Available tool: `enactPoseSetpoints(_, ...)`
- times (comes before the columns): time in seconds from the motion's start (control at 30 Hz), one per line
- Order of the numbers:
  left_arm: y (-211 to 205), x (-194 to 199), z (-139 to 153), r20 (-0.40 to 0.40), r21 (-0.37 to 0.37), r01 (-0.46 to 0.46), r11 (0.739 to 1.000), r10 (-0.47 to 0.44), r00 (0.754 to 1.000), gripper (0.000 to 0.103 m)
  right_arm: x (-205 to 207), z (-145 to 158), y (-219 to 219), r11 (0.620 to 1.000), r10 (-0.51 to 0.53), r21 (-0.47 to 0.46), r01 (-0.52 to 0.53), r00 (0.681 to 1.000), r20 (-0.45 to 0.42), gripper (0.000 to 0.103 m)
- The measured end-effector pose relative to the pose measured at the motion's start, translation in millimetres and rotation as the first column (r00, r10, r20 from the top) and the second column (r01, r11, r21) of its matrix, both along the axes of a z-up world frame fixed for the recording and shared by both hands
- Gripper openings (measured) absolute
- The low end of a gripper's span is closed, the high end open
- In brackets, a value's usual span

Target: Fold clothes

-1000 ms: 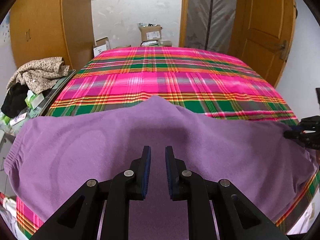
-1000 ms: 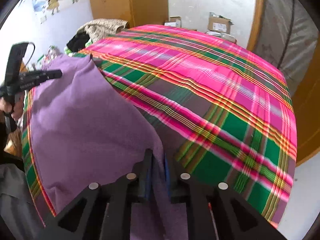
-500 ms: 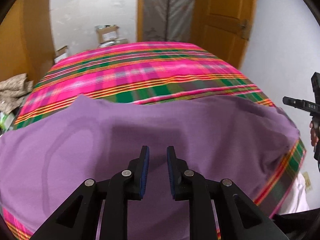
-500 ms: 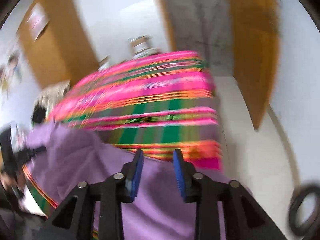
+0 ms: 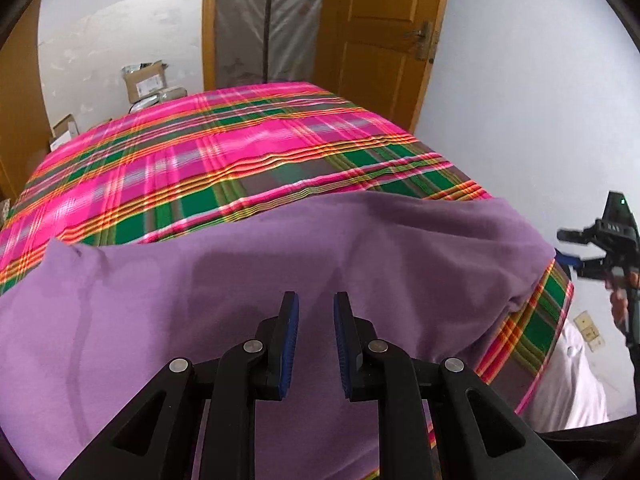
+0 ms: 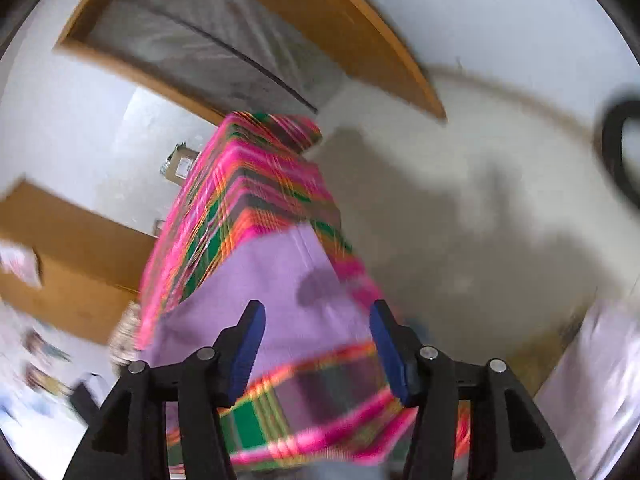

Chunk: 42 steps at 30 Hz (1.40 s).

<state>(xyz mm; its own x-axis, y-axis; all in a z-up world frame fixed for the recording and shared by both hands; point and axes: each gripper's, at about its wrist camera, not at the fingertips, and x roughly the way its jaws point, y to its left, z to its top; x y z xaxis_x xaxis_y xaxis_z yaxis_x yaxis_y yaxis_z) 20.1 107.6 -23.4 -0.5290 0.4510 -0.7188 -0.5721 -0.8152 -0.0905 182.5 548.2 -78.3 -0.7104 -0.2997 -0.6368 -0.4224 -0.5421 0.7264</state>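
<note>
Looking along your left gripper (image 5: pixel 316 336), you see its pads a narrow gap apart, holding nothing, over the purple garment (image 5: pixel 224 304), which lies spread across the near end of the plaid bed (image 5: pixel 240 148). In the blurred right wrist view, your right gripper (image 6: pixel 316 344) stands wide and empty beyond the bed's corner. No crisp fold shows; most folding seems left.

We are seeing even, soft daylight and mild shadows in the left wrist view, sharp at centre, fisheye bending and dark vignetting at the rim. The right wrist view is smearing badly with motion blur; the bed (image 6: pixel 256 208) and walls are streaking.
</note>
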Motion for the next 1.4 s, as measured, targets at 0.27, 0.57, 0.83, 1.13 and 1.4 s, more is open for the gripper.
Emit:
enactPoseSetpoints(0.27, 11, 8, -8, -0.007, -0.026, 0.033, 0.999, -0.033, 0.999, 0.018, -13, -42, -16, 0.978, 0.036, -0.204, -0.045, 0.998, -0.05, 0.061)
enactPoseSetpoints(0.57, 11, 9, -15, 0.006, -0.024, 0.015, 1.0, -0.015, 1.0, 0.018, -41, -24, -10, 0.987, -0.033, -0.16, 0.011, 0.991, -0.13, 0.027)
enactPoseSetpoints(0.83, 11, 5, -17, 0.005, -0.031, 0.009, 0.999, -0.008, 1.0, 0.018, -54, -20, -5, 0.988, -0.047, -0.151, 0.028, 0.991, -0.122, 0.012)
enactPoseSetpoints(1.13, 6, -24, 7, -0.062, -0.023, -0.116, 0.993, 0.114, 0.992, 0.018, -101, 68, 6, 0.997, 0.053, 0.07, -0.035, 0.961, -0.271, 0.007)
enactPoseSetpoints(1.4, 5, -35, -12, -0.024, -0.067, -0.138, 0.988, 0.136, 0.99, 0.019, -141, 31, 20, 0.985, 0.098, 0.154, -0.079, 0.988, -0.119, 0.007)
